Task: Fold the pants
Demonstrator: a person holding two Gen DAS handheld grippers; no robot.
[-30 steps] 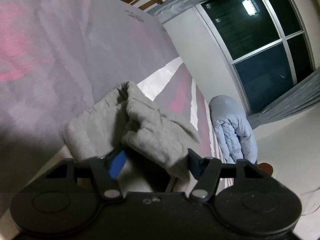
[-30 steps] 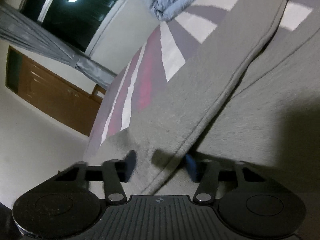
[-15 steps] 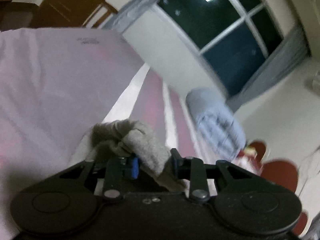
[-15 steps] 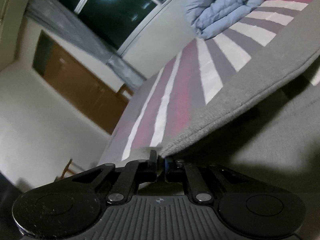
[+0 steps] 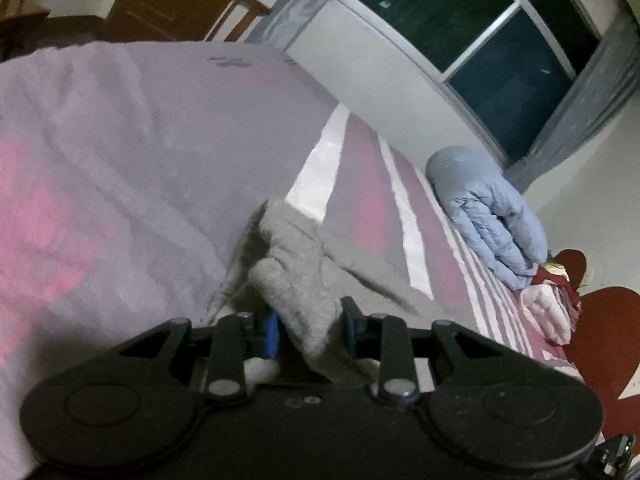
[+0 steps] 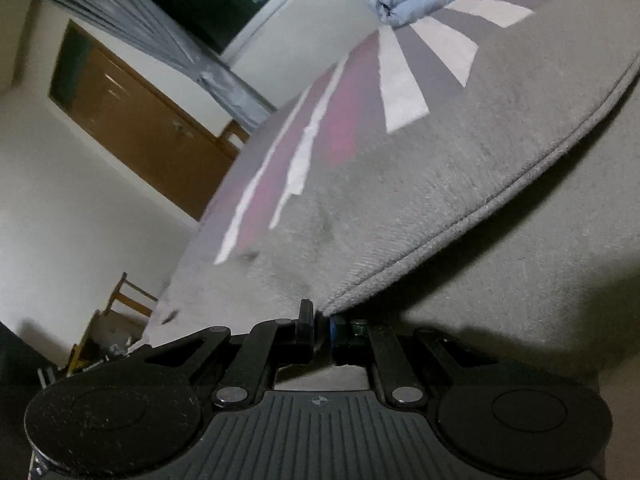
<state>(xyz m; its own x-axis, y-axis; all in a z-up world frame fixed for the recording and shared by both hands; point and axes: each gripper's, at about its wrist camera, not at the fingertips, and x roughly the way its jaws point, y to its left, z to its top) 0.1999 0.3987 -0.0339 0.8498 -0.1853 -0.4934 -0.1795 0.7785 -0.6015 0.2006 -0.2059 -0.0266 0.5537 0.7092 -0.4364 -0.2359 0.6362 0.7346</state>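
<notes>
1. Pants (image 5: 304, 280), grey fleece, lie on the striped bedspread (image 5: 120, 152); both pairs of tongs have hold of them.
2. Left wrist view: the left gripper (image 5: 310, 326) has its fingers drawn in on a bunched wad of the grey cloth. The wad fills the gap between the blue pads and hangs out below them. From the wad the cloth runs forward and right onto the bed.
3. Right wrist view: the right gripper (image 6: 322, 326) is pressed nearly together, pinching the stitched edge of the pants (image 6: 440, 184) right at the fingertips. That layer is raised; a dark shadow lies under it on more grey cloth below.
4. Only the left view shows the bunched end of the pants and a dark red, rounded shape (image 5: 600, 340) beyond the bed.
5. Only the right view shows the long seam line, the wooden door (image 6: 132, 120) and a wooden chair (image 6: 120, 304) by the wall.
6. Both views show the folded blue quilt (image 5: 488, 216) at the far end of the bed and the dark window (image 5: 472, 28) with grey curtains.
</notes>
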